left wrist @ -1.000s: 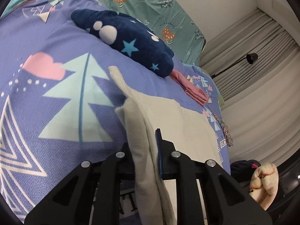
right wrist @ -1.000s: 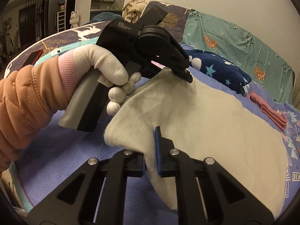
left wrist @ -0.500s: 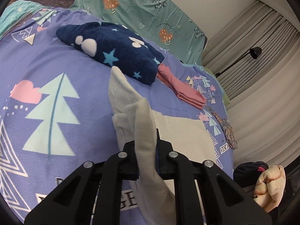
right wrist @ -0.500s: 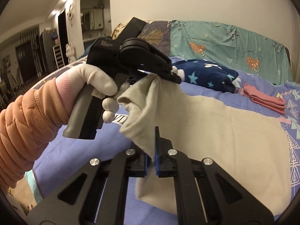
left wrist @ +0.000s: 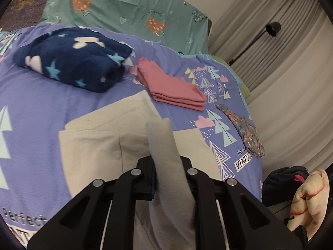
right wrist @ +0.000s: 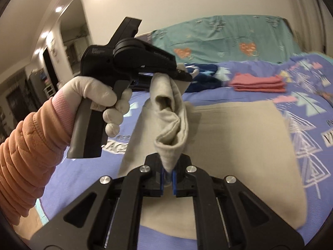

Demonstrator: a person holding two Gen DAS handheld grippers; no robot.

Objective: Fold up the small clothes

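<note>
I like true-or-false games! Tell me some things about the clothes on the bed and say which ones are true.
1. Both grippers pinch the beige garment. True.
2. The pink folded cloth lies on top of the navy star blanket. False: it lies beside it, on the purple bedspread.
3. The left gripper is empty. False: beige fabric sits between its fingers.
4. The right gripper holds a corner of the garment. True.
5. The hand is bare. False: it wears a white glove.

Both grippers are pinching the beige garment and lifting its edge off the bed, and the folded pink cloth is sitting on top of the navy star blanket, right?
Not quite. In the left wrist view the folded pink cloth lies on the bedspread beside the navy star blanket, not on it. Both the left gripper and right gripper do pinch the beige garment.
</note>
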